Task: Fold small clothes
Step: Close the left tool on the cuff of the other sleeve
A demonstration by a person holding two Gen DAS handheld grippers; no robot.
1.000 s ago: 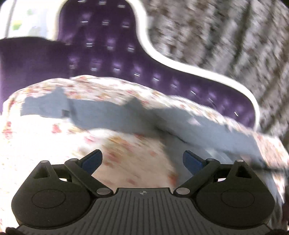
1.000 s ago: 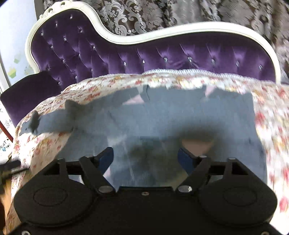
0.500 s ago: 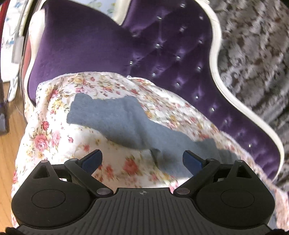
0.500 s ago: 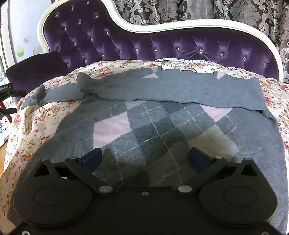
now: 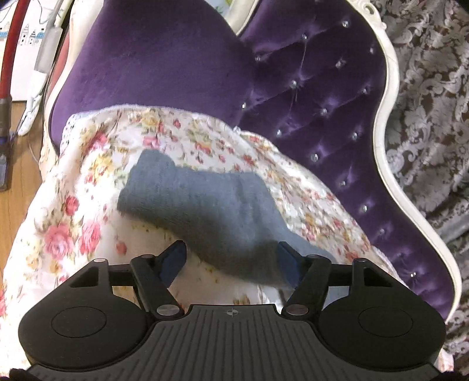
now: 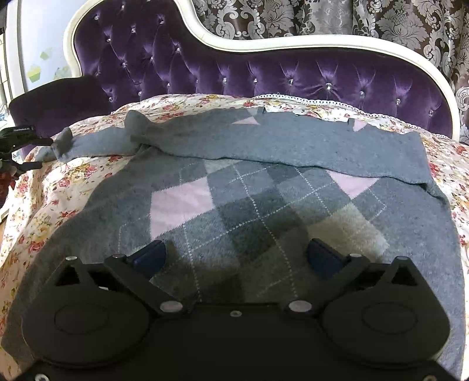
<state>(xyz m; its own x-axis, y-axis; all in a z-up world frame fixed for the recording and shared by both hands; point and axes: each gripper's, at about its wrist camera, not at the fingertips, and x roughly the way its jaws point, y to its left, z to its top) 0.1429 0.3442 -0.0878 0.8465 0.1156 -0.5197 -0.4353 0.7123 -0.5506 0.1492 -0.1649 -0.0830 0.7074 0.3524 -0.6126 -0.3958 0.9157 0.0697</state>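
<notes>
A grey argyle sweater (image 6: 263, 205) with pink and pale diamonds lies spread on the floral sheet (image 6: 73, 187). Its far edge is folded over toward me in a plain grey band (image 6: 293, 143). One grey sleeve (image 5: 205, 205) stretches out to the left over the sheet; it also shows in the right wrist view (image 6: 96, 143). My left gripper (image 5: 231, 260) is open, its jaws on either side of the sleeve close above it. My right gripper (image 6: 237, 258) is open and empty just above the sweater's body.
The sheet covers a purple tufted sofa (image 6: 293, 76) with a white frame. A purple cushion (image 5: 152, 64) sits at the sofa's left end. Patterned curtains (image 6: 351, 17) hang behind. Wooden floor (image 5: 20, 181) and a vacuum pole (image 5: 7, 88) are at the far left.
My left gripper swung left along the sleeve and came down close over it. My right gripper pulled back from the sweater, and the folded band now shows across the far side.
</notes>
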